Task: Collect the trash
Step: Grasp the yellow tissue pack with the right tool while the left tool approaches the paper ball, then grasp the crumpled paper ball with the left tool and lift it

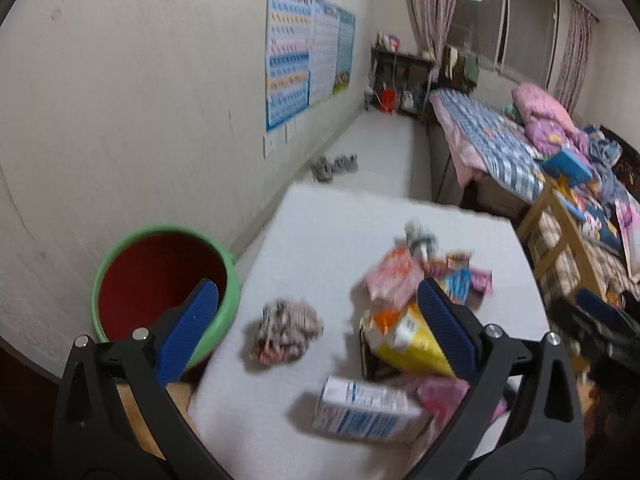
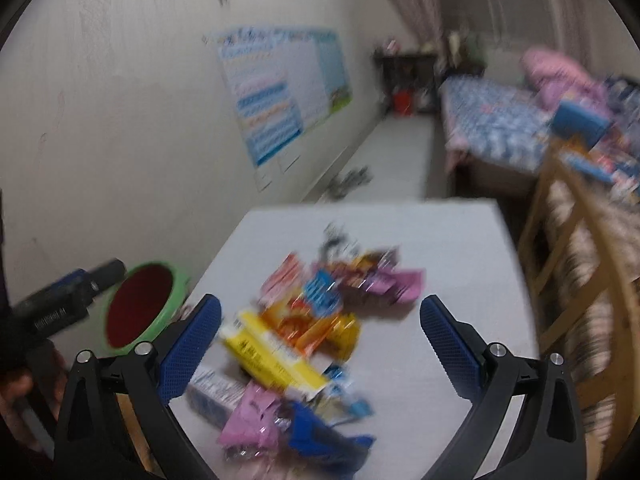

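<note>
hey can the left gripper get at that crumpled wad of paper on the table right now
Probably yes. The left gripper is open and empty, and the crumpled wad lies alone on the white table, apart from the wrapper pile, with nothing covering it.

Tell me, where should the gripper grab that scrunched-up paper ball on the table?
Probably across its middle, coming down from above. The crumpled paper ball sits alone on the white table, apart from the wrapper pile, so both sides are free. It looks lumpy and squashable, so any width fits the left gripper, whose jaws stand open.
</note>
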Tool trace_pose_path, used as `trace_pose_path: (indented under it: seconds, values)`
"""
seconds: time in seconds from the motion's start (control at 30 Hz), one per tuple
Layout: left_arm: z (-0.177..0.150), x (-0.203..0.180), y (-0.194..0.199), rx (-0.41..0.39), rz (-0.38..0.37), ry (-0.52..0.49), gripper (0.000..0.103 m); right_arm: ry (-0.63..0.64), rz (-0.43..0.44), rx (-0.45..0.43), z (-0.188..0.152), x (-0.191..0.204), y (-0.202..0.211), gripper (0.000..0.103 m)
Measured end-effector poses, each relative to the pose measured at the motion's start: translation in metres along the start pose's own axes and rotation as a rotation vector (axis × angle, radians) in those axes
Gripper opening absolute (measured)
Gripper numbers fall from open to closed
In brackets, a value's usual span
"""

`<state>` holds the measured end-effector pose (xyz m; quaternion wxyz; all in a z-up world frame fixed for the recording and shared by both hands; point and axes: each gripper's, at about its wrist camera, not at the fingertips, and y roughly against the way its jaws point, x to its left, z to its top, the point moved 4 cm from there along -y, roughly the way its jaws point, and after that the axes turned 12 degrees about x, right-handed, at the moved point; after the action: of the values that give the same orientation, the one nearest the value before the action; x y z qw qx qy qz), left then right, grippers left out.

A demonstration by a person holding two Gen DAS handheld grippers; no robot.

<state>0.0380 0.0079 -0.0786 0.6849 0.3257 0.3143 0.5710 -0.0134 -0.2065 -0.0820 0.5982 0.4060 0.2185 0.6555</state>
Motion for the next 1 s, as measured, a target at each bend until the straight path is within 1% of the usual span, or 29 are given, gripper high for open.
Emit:
trace_pose_path:
  seconds: [0.03, 0.07, 0.1, 0.13, 0.17, 0.23, 0.27, 0.33, 0.37, 0.43, 0.47, 0.53, 0.57, 0.63, 0.73, 0.77, 0.8, 0.83, 0.87, 0.9, 0.93, 0.97, 1.0]
  values:
    - [-0.01, 0.002, -0.006, 0.031, -0.003, -0.01, 0.098, 0.007, 0.026, 0.034, 0.0, 0.001, -0.007, 0.083]
    - [-0.017, 0.003, -0.01, 0.056, -0.005, -0.016, 0.098, 0.027, 0.055, 0.092, 0.0, 0.002, -0.02, 0.08]
    - [-0.028, 0.006, -0.016, 0.097, -0.009, -0.021, 0.097, 0.056, 0.076, 0.144, 0.001, 0.005, -0.032, 0.074]
    - [-0.04, 0.008, -0.022, 0.138, -0.021, -0.019, 0.097, 0.098, 0.108, 0.206, 0.001, 0.011, -0.046, 0.072]
    - [-0.046, 0.01, -0.026, 0.166, -0.031, -0.012, 0.097, 0.119, 0.132, 0.245, 0.001, 0.014, -0.055, 0.072]
    - [-0.064, 0.018, -0.036, 0.238, -0.073, 0.031, 0.097, 0.163, 0.203, 0.354, -0.003, 0.025, -0.08, 0.072]
    - [-0.071, 0.022, -0.041, 0.266, -0.094, 0.06, 0.097, 0.192, 0.241, 0.442, -0.007, 0.032, -0.098, 0.072]
    - [-0.082, 0.03, -0.049, 0.325, -0.139, 0.131, 0.097, 0.222, 0.23, 0.503, -0.011, 0.036, -0.116, 0.072]
    - [-0.084, 0.033, -0.052, 0.34, -0.146, 0.152, 0.097, 0.247, 0.206, 0.543, -0.016, 0.039, -0.129, 0.072]
    - [-0.083, 0.04, -0.055, 0.34, -0.1, 0.173, 0.097, 0.266, 0.179, 0.574, -0.022, 0.042, -0.14, 0.056]
    - [-0.081, 0.042, -0.055, 0.33, -0.079, 0.171, 0.097, 0.268, 0.178, 0.579, -0.023, 0.042, -0.141, 0.055]
    - [-0.075, 0.046, -0.054, 0.293, -0.04, 0.153, 0.098, 0.256, 0.206, 0.556, -0.025, 0.045, -0.137, 0.047]
    - [-0.071, 0.048, -0.054, 0.279, -0.023, 0.143, 0.098, 0.245, 0.223, 0.541, -0.024, 0.045, -0.132, 0.044]
    - [-0.059, 0.051, -0.062, 0.257, 0.006, 0.112, 0.097, 0.217, 0.244, 0.472, -0.018, 0.043, -0.121, 0.042]
    - [-0.041, 0.051, -0.078, 0.248, 0.024, 0.077, 0.097, 0.203, 0.217, 0.381, -0.01, 0.041, -0.095, 0.042]
    - [-0.035, 0.047, -0.087, 0.253, 0.028, 0.057, 0.097, 0.197, 0.214, 0.36, -0.009, 0.043, -0.091, 0.04]
    - [-0.031, 0.045, -0.094, 0.258, 0.027, 0.044, 0.095, 0.187, 0.216, 0.333, -0.007, 0.043, -0.083, 0.035]
    - [-0.028, 0.041, -0.103, 0.267, 0.021, 0.027, 0.091, 0.17, 0.219, 0.301, -0.006, 0.044, -0.075, 0.035]
    - [-0.027, 0.039, -0.111, 0.28, 0.019, 0.018, 0.081, 0.155, 0.218, 0.278, -0.006, 0.044, -0.068, 0.035]
    - [-0.025, 0.036, -0.121, 0.306, 0.014, 0.007, 0.077, 0.145, 0.218, 0.264, -0.004, 0.043, -0.064, 0.035]
    - [-0.025, 0.034, -0.128, 0.318, 0.004, 0.004, 0.076, 0.135, 0.22, 0.25, -0.001, 0.039, -0.057, 0.034]
    - [-0.025, 0.032, -0.138, 0.336, -0.003, 0.004, 0.072, 0.123, 0.22, 0.232, -0.002, 0.038, -0.051, 0.034]
    - [-0.026, 0.032, -0.144, 0.354, -0.007, 0.006, 0.062, 0.111, 0.219, 0.226, -0.001, 0.037, -0.047, 0.034]
